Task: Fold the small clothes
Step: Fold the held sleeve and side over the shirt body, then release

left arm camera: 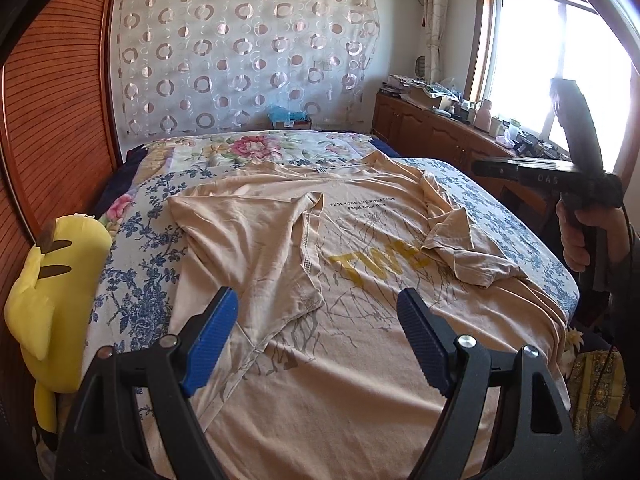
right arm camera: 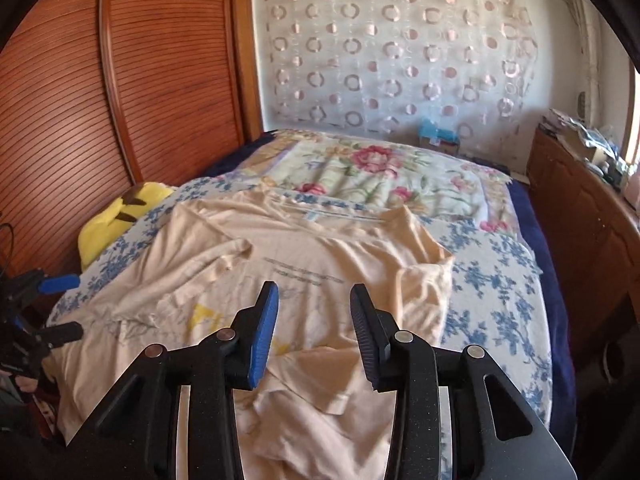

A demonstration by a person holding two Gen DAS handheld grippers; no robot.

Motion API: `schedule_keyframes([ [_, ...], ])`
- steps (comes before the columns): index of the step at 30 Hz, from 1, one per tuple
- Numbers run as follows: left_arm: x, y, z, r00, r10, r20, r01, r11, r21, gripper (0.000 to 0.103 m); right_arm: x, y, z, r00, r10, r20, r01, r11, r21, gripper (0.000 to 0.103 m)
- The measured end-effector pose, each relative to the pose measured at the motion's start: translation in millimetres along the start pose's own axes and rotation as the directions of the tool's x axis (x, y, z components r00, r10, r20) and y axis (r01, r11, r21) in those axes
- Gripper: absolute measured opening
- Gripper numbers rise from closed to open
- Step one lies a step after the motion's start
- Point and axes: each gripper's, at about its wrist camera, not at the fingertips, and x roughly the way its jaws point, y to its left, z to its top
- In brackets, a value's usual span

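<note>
right gripper (right arm camera: 314, 336) half open, empty; left gripper (left arm camera: 318, 340) wide, empty: pinch t-shirt (left arm camera: 360, 360) hem squarely, fold evenly.

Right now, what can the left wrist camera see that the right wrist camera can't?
Only the left wrist view shows the bright window, the hand holding the right gripper's handle, and the yellow letters sharply. Only the right wrist view shows the wide reddish slatted wooden door and the right gripper, open over the shirt. Both show the beige printed T-shirt on the blue flowered bedsheet, the yellow plush toy, and the circle-patterned curtain.
</note>
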Motion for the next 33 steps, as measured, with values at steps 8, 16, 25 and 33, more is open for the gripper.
schedule_keyframes([
  [8,-0.2,-3.1,-1.4,1.000,-0.001,-0.005,0.001,1.000,0.006,0.082,15.5,-26.3,-39.2,0.994,-0.018,-0.108,0.024,0.998,0.055,0.037],
  [16,1.9,-4.2,-3.1,1.000,-0.001,-0.011,0.001,1.000,0.004,0.082,49.8,-13.7,-68.2,0.974,0.031,-0.222,-0.017,0.998,0.064,0.031],
  [25,1.0,5.4,-8.3,1.000,0.004,-0.011,-0.004,1.000,-0.019,0.082,59.5,9.6,-22.3,0.975,0.136,-0.177,-0.134,0.991,0.022,0.001],
  [33,2.6,14.9,-12.5,1.000,0.008,-0.022,-0.008,0.999,-0.036,0.082,93.0,54.2,18.4,0.970,0.152,-0.189,-0.160,0.987,-0.030,0.021],
])
